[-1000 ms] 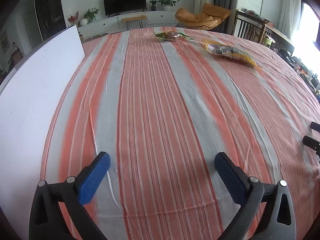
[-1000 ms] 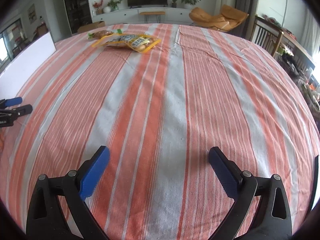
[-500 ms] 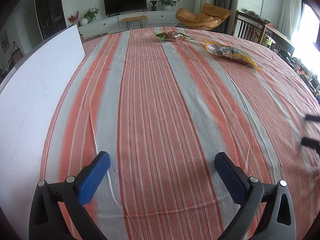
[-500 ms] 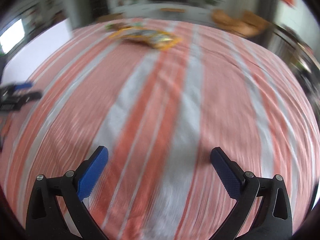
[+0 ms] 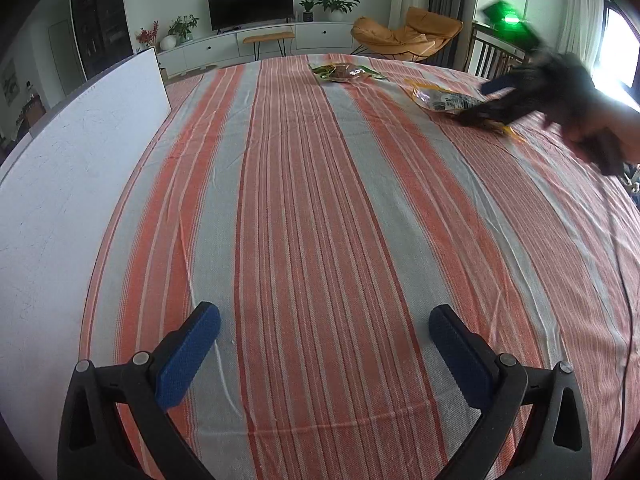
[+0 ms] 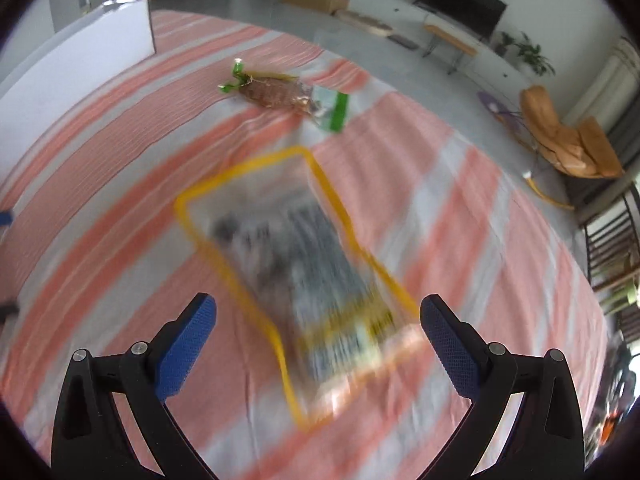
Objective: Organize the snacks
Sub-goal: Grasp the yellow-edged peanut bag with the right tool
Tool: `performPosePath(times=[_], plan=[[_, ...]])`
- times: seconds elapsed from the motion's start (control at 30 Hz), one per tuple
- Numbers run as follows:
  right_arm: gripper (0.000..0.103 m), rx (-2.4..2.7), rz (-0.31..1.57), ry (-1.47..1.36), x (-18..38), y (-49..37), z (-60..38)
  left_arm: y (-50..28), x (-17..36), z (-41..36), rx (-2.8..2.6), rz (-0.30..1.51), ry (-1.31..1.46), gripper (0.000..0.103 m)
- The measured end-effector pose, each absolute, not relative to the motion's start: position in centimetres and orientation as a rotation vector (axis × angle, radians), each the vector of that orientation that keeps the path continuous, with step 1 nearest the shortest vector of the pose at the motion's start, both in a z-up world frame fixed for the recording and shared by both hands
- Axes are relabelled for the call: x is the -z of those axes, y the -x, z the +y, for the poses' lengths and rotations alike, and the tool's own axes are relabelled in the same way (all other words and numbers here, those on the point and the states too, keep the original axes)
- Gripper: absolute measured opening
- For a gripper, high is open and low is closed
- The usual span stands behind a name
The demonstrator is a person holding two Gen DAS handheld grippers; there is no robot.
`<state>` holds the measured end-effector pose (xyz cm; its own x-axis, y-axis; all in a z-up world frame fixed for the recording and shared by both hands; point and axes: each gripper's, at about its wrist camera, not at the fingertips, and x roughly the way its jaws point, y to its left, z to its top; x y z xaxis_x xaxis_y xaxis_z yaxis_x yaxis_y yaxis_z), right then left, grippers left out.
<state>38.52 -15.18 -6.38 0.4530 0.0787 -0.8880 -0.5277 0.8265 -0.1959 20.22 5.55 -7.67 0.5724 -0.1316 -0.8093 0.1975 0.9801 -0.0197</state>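
My right gripper [image 6: 318, 320] hung spread over the blurred yellow-edged snack bag [image 6: 296, 264]; my left gripper [image 5: 324, 334] sat spread above the near striped tablecloth [image 5: 320, 200].

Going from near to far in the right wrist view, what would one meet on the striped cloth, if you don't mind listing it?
Right gripper, open → yellow snack bag, blurred → green snack bag → TV beyond the table.
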Motion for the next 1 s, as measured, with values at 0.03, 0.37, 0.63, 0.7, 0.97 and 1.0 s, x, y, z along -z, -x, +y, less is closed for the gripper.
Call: performPosePath(times=[0.03,0.37,0.63,0.7,0.97,1.0], plan=[[0.102,-0.385,1.043,0.495,6.7,-39.1,-14.9,-20.2,7.7,5.6,0.193,0.942,-0.076,0.103],[0.060,-0.173,1.134,0.077,6.7,-39.2,-20.3,-20.2,7.7,5.5,0.193,0.942,-0.075,0.103],[0.062,-0.080,1.042,0.086,6.7,-23.2,-20.3,-20.2,7.7,5.3,0.192,0.943,-0.078,0.103],[0.062,-0.090,1.010,0.099,6.6,-18.7,-19.8,-20.3,7.7,5.3,0.192,0.943,-0.079,0.103],[0.064,-0.051,0.896,0.111,7.0,-11.3,-18.4,-22.3,7.4,4.4,0.285,1.001,-0.127,0.103],[0.065,-0.046,0.893,0.114,6.9,-11.2,-18.4,-23.6,7.2,3.8,0.327,1.043,-0.159,0.103]])
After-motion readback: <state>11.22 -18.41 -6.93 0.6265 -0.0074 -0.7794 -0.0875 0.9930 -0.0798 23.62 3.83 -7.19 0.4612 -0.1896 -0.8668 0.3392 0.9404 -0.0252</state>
